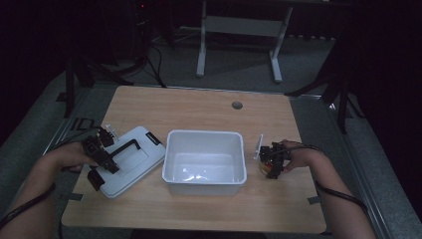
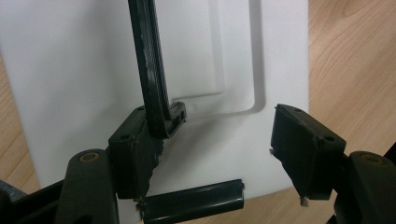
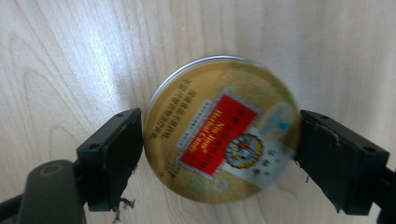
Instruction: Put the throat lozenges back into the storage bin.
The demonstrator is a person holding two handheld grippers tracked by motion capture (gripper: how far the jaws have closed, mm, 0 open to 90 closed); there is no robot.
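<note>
A round gold tin [image 3: 224, 154] with a red label sits between the jaws of my right gripper [image 3: 219, 130], and both pads touch its rim above the wooden table. In the high view this gripper [image 1: 271, 167] is just right of the white bin [image 1: 204, 133], with the tin [image 1: 265, 170] under it. My left gripper [image 1: 103, 173] hangs over the white lid [image 1: 134, 162], which lies flat left of the bin. Its jaws stand apart [image 2: 212, 126] over the lid [image 2: 70, 70]. The lid's black handle [image 2: 152, 70] runs up beside the left jaw, and nothing is pressed between the pads.
The bin looks empty inside. A thin white piece [image 1: 260, 144] stands between the bin and my right gripper. A round cable hole [image 1: 237, 105] sits near the table's far edge. Bare wood [image 1: 199, 109] lies behind the bin, and a metal frame [image 1: 239, 30] stands on the floor beyond.
</note>
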